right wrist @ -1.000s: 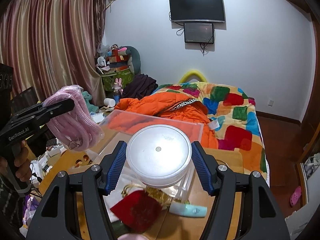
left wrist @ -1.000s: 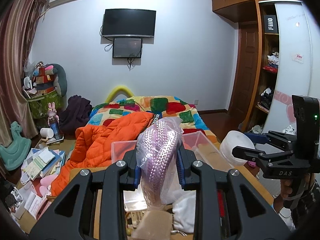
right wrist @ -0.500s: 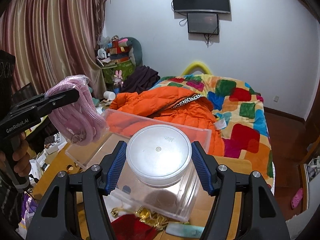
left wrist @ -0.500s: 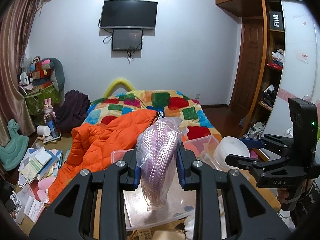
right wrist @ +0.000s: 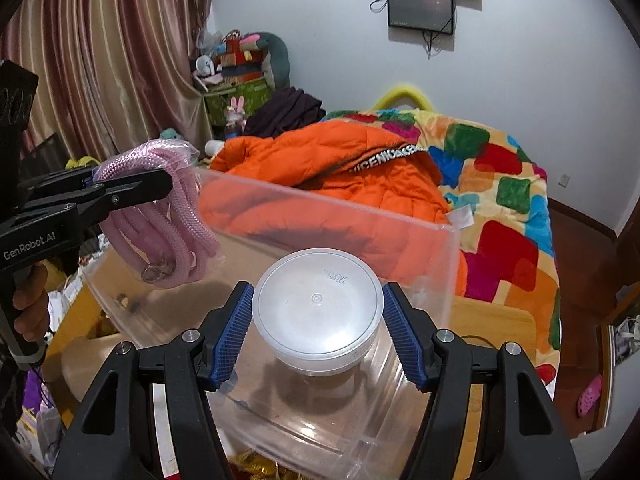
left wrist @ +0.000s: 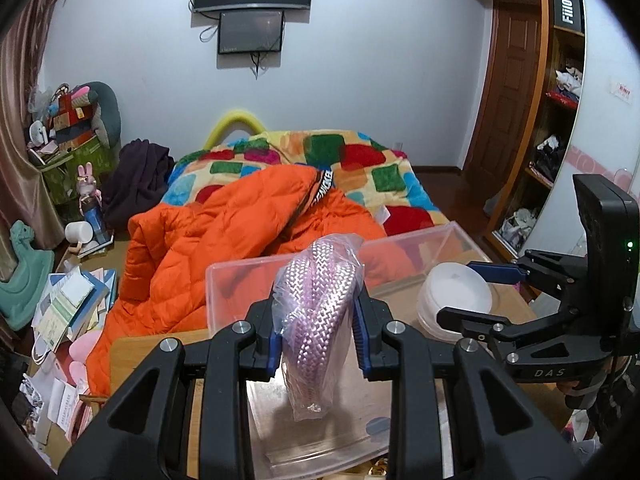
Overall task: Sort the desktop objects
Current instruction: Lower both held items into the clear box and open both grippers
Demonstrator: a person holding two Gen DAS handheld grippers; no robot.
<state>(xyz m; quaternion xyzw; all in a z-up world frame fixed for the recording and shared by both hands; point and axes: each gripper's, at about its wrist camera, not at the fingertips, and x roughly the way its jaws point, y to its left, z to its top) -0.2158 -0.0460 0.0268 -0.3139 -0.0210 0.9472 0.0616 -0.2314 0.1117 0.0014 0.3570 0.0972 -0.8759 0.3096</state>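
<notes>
A clear plastic bin stands on the wooden desk. My left gripper is shut on a bagged coil of pink braided rope, which hangs over the bin's left half. My right gripper is shut on a round white lidded tub, held over the bin's right half. Both items are above the bin floor, not resting on it. A hand grips the left tool's handle.
The wooden desk abuts a bed with an orange jacket and a patchwork quilt. Gold and red trinkets lie in front of the bin. Papers and books litter the floor at the left.
Both grippers have moved forward and down over the clear bin, each still holding its item. The bin now fills the lower part of both views and the desk clutter has dropped out of sight.
</notes>
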